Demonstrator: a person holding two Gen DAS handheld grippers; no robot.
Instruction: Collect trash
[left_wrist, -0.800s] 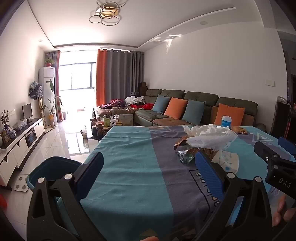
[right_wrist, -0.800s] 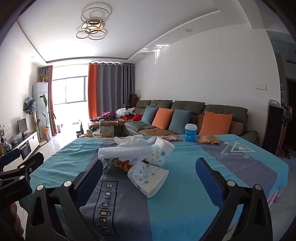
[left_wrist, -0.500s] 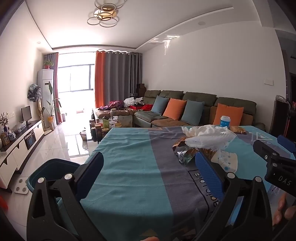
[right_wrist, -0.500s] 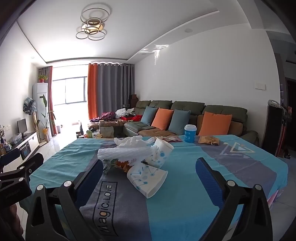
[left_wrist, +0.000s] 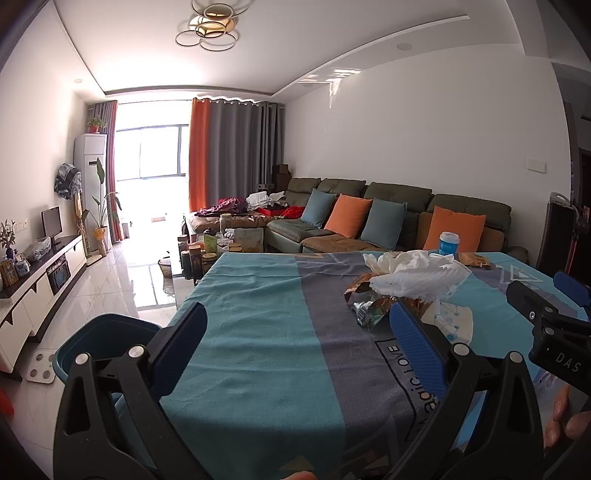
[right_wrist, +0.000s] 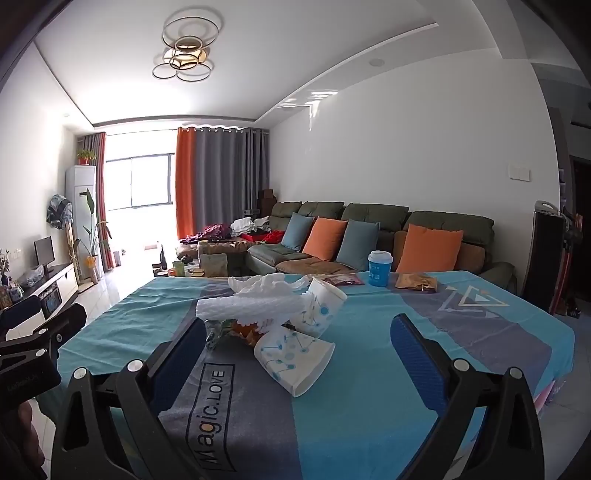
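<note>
A heap of trash lies mid-table: crumpled white tissue (right_wrist: 255, 302) (left_wrist: 417, 275), two tipped paper cups (right_wrist: 293, 356) (right_wrist: 325, 304) with blue dots, and foil snack wrappers (left_wrist: 364, 299) (right_wrist: 236, 330). A blue cup (right_wrist: 379, 268) (left_wrist: 448, 243) stands upright at the far edge, with a brown wrapper (right_wrist: 415, 282) and a dark red packet (right_wrist: 341, 280) beside it. My right gripper (right_wrist: 299, 352) is open, short of the nearer paper cup. My left gripper (left_wrist: 295, 332) is open over bare cloth, left of the heap. A blue bin (left_wrist: 105, 341) stands on the floor at the table's left.
The table wears a teal and grey cloth (left_wrist: 255, 332) printed "Magic.LOVE". Beyond it are a sofa with cushions (right_wrist: 369, 240), a cluttered coffee table (left_wrist: 218, 243) and a TV cabinet (left_wrist: 40, 273) along the left wall. A hand (left_wrist: 565, 417) grips the right tool.
Both views have shifted only slightly; the trash heap sits a touch lower and nearer in the frames. Both grippers stay open and nothing has been picked up.
</note>
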